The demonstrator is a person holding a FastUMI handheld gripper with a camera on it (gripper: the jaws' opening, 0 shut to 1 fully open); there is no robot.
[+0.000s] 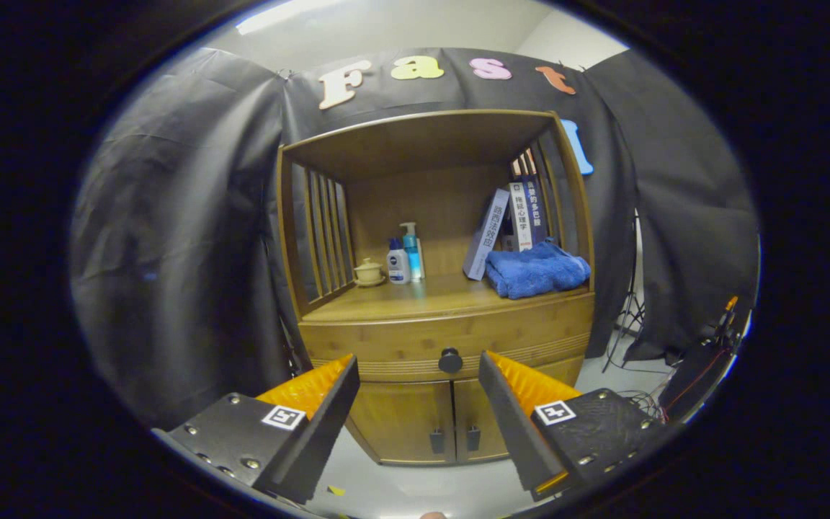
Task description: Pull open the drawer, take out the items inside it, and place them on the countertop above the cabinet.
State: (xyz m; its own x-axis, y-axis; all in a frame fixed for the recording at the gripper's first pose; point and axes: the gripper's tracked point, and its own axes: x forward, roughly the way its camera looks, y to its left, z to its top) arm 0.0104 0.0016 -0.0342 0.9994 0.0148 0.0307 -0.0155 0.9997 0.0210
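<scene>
- The gripper [418, 367] is nearest. Its two fingers are spread wide and hold nothing; I think they are kept apart so that the knob can pass between them.
- Just beyond the fingertips, between them, is the round dark knob [449, 360] of the drawer [451, 339]. The drawer is shut, so what is inside is hidden.
- Below the drawer are two cabinet doors [426, 418] with small dark handles, also closed.
- Above the drawer is the wooden countertop [429, 295], where the items must go. Its middle is free.
- Further back on it stand a small lidded cup [368, 272], two bottles [405, 256], a folded blue towel [537, 269] and leaning books [505, 227], kept at the sides and the back.
</scene>
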